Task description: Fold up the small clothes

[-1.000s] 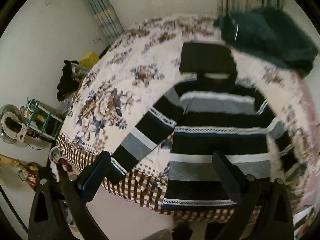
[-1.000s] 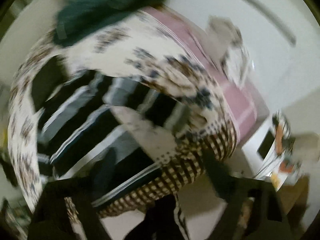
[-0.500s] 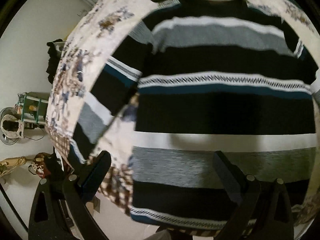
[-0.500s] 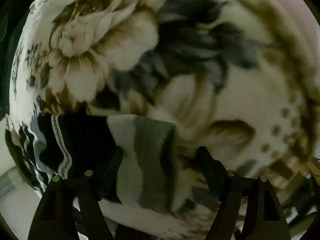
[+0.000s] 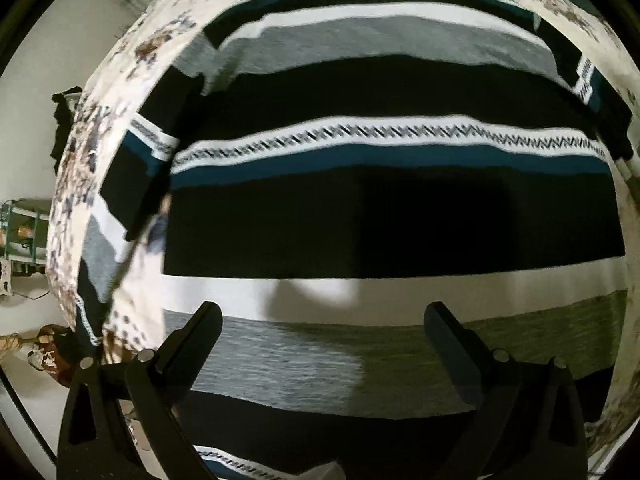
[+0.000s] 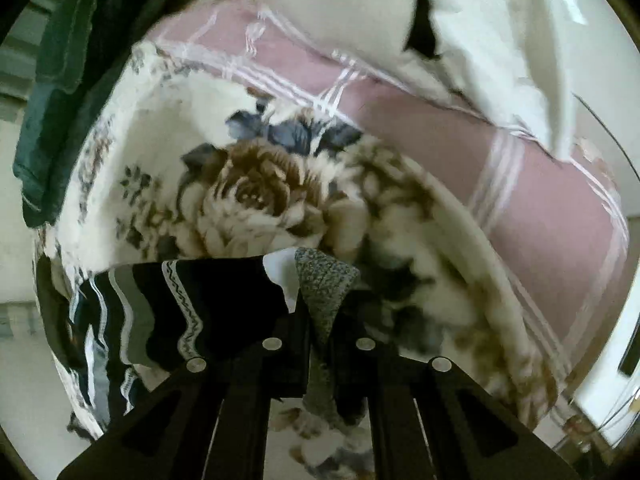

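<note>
Both my claws down on the striped sweater.
Left view: my left claw (image 5: pixel 322 320) hangs spread wide over the striped sweater (image 5: pixel 392 216), which lies flat on the floral blanket (image 5: pixel 132 40). Right view: my right claw (image 6: pixel 320 320) has just snapped closed, pinching the sweater's grey sleeve (image 6: pixel 324 284).

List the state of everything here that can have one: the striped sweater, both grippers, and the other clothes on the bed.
Striped sweater: spread flat, unfolded, on the floral bedspread.
Right gripper: jaws just closed, shut on a grey band of the sweater's edge.
Left gripper: open over the sweater's lower body, gripping nothing.
Dark green garment: bunched up at the bed's far side.
White cloth: crumpled on the pink cover.
</note>
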`<state>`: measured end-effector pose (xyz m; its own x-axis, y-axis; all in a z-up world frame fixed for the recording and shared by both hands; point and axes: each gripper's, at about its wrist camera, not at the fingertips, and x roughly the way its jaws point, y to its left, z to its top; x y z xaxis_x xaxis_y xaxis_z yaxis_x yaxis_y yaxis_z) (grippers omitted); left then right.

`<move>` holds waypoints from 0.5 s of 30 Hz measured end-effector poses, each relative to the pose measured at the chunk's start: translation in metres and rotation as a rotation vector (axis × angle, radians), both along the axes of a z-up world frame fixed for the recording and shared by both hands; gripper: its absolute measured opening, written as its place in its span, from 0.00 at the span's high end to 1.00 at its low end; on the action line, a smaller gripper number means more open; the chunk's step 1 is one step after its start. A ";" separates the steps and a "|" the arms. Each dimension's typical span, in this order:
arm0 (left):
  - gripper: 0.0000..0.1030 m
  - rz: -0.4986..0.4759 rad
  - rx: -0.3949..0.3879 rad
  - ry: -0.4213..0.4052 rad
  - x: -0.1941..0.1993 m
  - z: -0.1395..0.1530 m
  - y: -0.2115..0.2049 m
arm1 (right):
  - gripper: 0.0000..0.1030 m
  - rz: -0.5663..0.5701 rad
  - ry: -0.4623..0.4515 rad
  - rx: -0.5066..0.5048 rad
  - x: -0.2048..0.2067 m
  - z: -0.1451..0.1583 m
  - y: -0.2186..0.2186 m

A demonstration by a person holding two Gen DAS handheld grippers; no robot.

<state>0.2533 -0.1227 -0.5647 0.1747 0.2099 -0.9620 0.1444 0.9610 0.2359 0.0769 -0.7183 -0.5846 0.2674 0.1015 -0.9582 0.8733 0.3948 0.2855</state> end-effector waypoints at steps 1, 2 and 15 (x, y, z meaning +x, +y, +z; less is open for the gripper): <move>0.00 0.000 -0.007 0.006 -0.001 -0.004 -0.001 | 0.87 0.012 0.027 0.005 0.005 -0.007 -0.010; 0.00 -0.003 -0.015 0.010 -0.003 -0.007 -0.001 | 0.71 0.017 0.041 0.007 0.008 -0.011 -0.023; 0.00 -0.025 -0.145 -0.023 -0.015 -0.066 0.009 | 0.27 -0.150 -0.151 0.122 -0.017 -0.074 -0.013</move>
